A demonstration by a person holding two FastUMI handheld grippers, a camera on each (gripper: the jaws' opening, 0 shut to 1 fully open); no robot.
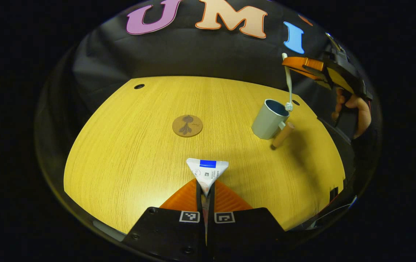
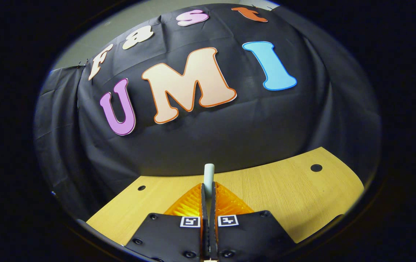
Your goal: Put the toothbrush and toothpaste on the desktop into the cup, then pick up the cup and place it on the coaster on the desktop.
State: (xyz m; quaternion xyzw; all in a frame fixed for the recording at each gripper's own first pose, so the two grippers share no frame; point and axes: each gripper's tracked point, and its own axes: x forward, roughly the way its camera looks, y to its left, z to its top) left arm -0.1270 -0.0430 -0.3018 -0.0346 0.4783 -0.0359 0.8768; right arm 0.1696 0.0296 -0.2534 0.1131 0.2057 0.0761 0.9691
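Toothpaste [image 1: 208,171] in left gripper [image 1: 205,193] (label unreadable), toothbrush [image 1: 288,85] over cup [image 1: 269,120]

A staged recording booth is shown, not a lived-in room. A black cloth wall [image 2: 200,145] is hung behind a wood-grain table [image 1: 138,145], draped in folds from about 9 to 3 o'clock. Cable holes are cut in the tabletop near its far edge. Household props are laid out sparsely: a round coaster [image 1: 187,126] near the middle and a cup [image 1: 269,119] at 2 o'clock. Square coded markers are fixed on the tongs [image 1: 205,194].
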